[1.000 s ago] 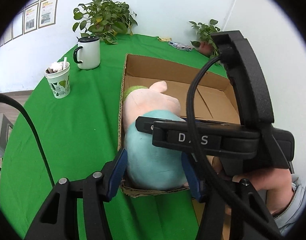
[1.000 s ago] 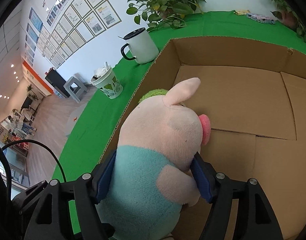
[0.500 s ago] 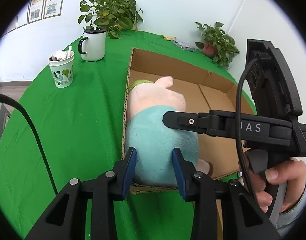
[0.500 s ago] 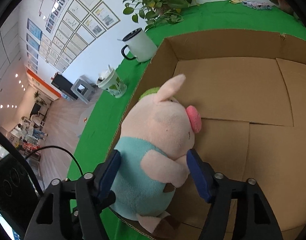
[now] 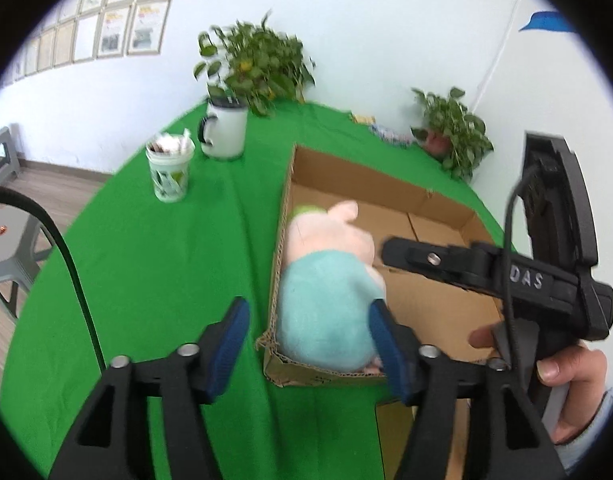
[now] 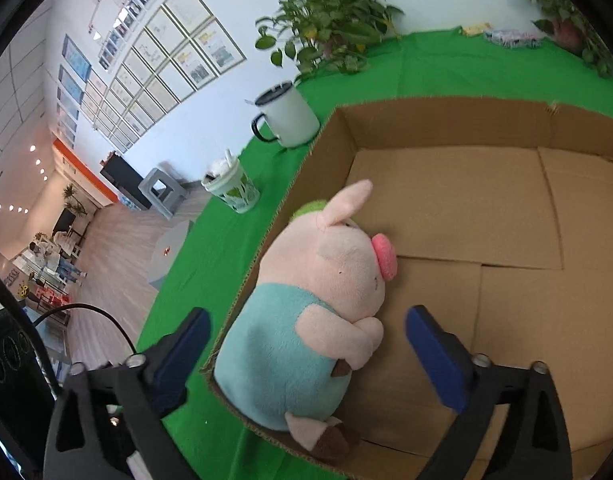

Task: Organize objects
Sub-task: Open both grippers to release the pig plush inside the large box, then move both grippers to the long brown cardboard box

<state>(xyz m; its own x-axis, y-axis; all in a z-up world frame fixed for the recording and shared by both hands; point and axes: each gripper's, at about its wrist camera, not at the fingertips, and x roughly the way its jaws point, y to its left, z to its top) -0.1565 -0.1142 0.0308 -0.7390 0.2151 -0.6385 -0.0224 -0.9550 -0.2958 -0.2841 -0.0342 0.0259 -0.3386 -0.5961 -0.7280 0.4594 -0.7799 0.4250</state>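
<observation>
Plush pig: lies on its side inside the cardboard box, pressed into the near-left corner, snout toward the open floor of the box; tucked against the wall, it probably leaves room for more things.
Paper cup: stands on the green desk, ahead and to the left of the left fingers, well apart from the box; it looks not yet sorted.
White mug: beyond the cup, in front of the leafy plant, also outside the box.
Left gripper: fingers spread wide and holding nothing; the left pad is over the desk outside the box wall, the right pad over the box, so the pig's body shows between them, apparently untouched.
Right gripper: fingers wide apart and empty; one pad is outside the box wall, the other over the box floor, both clear of the pig, which fits a release.
Right hand: grips the right gripper's handle, to the right of the left fingers.
Judgement: the pig seems placed; the cup or mug looks like a likely next candidate.
</observation>
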